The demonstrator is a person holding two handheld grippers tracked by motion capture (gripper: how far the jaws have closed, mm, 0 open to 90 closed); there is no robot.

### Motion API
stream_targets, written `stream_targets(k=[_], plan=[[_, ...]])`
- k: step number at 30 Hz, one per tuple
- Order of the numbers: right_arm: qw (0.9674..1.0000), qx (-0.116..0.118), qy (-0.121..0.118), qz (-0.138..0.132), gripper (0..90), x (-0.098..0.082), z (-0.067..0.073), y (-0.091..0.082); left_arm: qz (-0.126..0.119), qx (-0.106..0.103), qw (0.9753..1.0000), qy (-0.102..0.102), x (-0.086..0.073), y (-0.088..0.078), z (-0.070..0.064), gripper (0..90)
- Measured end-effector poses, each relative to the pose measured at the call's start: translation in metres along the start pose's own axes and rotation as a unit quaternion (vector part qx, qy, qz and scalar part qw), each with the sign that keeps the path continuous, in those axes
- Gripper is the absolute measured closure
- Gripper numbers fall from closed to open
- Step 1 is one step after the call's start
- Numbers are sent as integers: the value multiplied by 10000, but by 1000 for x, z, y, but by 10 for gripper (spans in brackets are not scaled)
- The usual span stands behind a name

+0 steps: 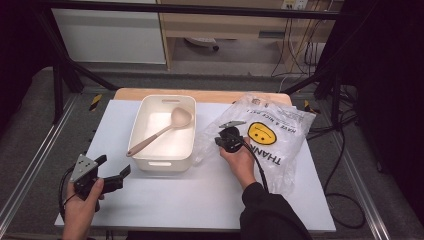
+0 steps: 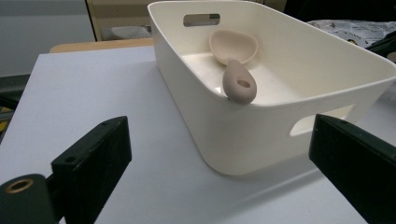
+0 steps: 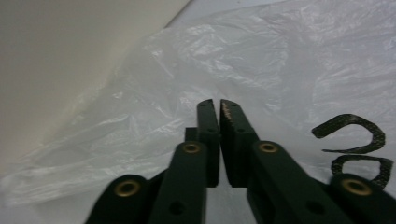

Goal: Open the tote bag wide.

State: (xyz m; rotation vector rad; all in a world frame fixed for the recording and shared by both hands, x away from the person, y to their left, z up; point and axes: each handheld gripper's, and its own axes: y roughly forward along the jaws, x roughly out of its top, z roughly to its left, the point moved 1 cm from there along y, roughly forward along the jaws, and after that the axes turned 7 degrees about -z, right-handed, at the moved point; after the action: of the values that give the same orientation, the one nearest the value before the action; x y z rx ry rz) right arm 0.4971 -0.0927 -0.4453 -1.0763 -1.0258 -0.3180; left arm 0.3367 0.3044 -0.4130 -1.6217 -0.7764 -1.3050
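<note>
A cream plastic bin (image 1: 162, 163) stands in the middle of the white tabletop, with a beige spoon (image 1: 165, 128) lying in it, handle propped on the near-left rim. My left gripper (image 1: 114, 166) hovers open just left of the bin's front corner, holding nothing. In the left gripper view the bin (image 2: 243, 140) and the spoon (image 2: 238, 84) sit ahead of the left gripper (image 2: 219, 123), whose jaws stand wide apart. A clear smiley-face plastic bag (image 1: 280, 120) lies right of the bin. My right gripper (image 1: 222, 140) rests on its left edge. Seen close, the right gripper (image 3: 215, 105) has jaws nearly together above the crinkled bag (image 3: 280, 60), nothing visibly between them.
The white tabletop (image 1: 200, 195) has free room along its front. The bin's outer wall (image 3: 70, 56) rises close on the left in the right gripper view. Metal frame rails and cables run along both sides of the table.
</note>
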Motion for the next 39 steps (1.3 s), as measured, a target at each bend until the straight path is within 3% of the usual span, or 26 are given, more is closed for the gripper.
stream_targets(k=[4, 7, 9, 21, 30, 36, 39], plan=[[9998, 124, -124, -99, 757, 4, 6, -10, -4, 0, 10000, -9, 0, 0, 0, 55], [9995, 149, -200, -182, 575, 9, 13, -21, -9, 13, 10000, -7, 0, 0, 0, 54], [9994, 173, -209, -225, 503, 11, 15, -25, -15, 17, 10000, -20, 0, 0, 0, 54], [9988, 115, -355, -312, 192, 18, 18, -61, -1, 27, 10000, -40, -1, 0, 1, 54], [9984, 122, -379, -397, 105, 10, 7, -99, -51, -27, 10000, -39, 0, -1, 0, 49], [9977, 55, -243, -627, 81, -3, -9, -123, -44, -29, 10000, -45, -1, -1, -1, 47], [9978, 67, -220, -616, 65, -9, -16, -131, -67, -7, 10000, -70, -1, -1, -1, 47]])
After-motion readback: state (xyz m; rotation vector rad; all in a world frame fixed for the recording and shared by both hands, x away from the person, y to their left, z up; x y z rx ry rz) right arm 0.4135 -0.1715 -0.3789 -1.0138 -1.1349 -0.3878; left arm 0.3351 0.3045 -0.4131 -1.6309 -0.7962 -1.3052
